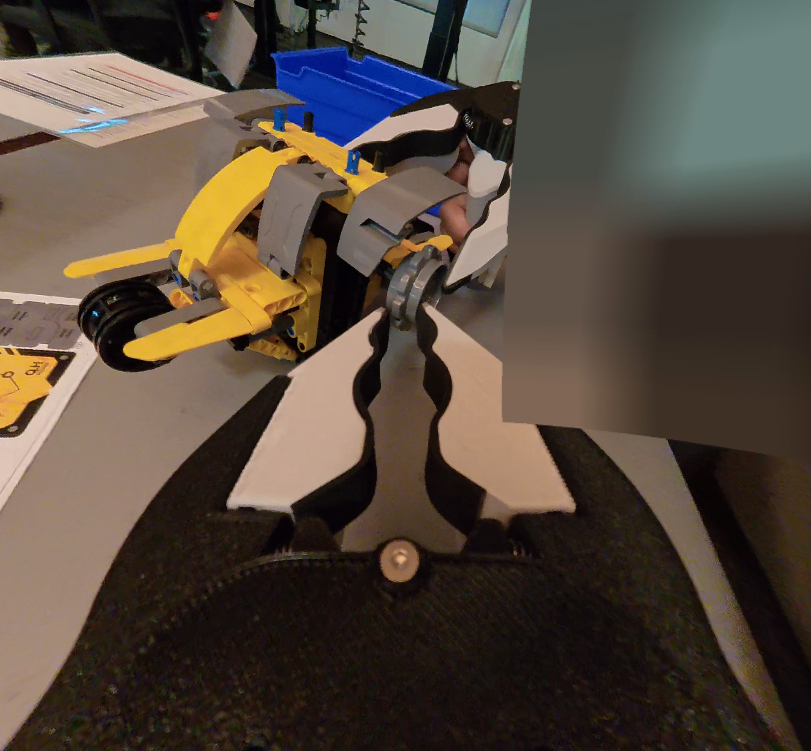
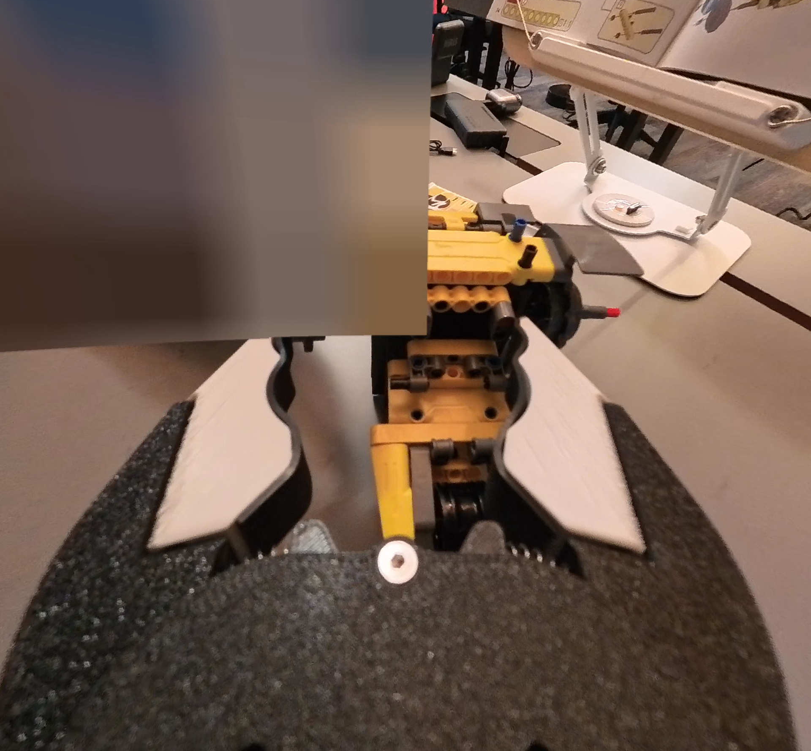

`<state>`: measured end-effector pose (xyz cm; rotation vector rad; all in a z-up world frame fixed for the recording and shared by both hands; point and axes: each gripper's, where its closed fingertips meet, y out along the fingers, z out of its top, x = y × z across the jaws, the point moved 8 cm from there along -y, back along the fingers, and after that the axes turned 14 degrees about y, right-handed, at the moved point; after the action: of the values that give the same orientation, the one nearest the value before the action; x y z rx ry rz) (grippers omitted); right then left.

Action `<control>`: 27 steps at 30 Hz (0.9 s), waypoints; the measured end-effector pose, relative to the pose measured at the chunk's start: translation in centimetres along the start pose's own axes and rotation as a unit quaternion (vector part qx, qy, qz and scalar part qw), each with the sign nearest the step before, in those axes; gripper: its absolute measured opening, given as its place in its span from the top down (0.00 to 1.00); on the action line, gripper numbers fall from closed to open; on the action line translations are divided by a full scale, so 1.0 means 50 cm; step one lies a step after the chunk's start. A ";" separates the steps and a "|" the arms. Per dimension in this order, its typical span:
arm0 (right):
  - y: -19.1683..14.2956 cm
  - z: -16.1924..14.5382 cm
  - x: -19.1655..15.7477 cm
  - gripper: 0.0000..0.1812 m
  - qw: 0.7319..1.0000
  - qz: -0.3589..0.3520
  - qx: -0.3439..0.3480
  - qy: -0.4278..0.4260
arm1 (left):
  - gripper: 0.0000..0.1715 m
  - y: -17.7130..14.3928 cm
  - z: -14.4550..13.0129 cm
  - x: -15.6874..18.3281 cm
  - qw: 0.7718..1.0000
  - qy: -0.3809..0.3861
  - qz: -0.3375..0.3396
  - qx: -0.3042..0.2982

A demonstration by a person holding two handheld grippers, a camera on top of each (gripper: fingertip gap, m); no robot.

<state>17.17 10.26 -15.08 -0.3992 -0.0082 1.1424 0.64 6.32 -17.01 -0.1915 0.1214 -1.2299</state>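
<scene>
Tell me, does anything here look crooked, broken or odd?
Nothing looks broken or spilled. The yellow and grey brick-built vehicle sits nose-down off the grey table, only because the right gripper straddles it. The left gripper pinches its grey toothed wheel.

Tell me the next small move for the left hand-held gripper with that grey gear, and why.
Probably ease the left hand-held gripper forward, seating the grey gear against the yellow model. The gear is pinched at the fingertips, close beside the model's side, while the right hand-held gripper straddles the model's body, apparently steadying it.
</scene>
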 end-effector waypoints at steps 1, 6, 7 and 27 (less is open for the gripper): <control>0.000 0.000 0.000 0.46 1.000 0.000 0.001 -0.001 | 0.94 0.001 0.000 0.002 1.000 0.010 0.008 -0.003; 0.003 -0.001 0.002 0.45 1.000 -0.011 0.005 -0.008 | 0.94 0.003 0.000 0.000 1.000 0.005 0.019 -0.008; 0.003 -0.001 0.001 0.45 1.000 -0.013 0.005 -0.009 | 0.94 0.002 0.000 -0.001 1.000 0.003 0.021 -0.006; -0.015 0.010 -0.010 0.44 0.999 0.033 0.024 -0.017 | 0.95 -0.017 -0.005 -0.006 1.000 0.011 0.008 -0.008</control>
<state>17.50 9.69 -14.30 -0.3390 0.0024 1.2126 -0.28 6.31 -17.07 -0.1912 0.1526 -1.2153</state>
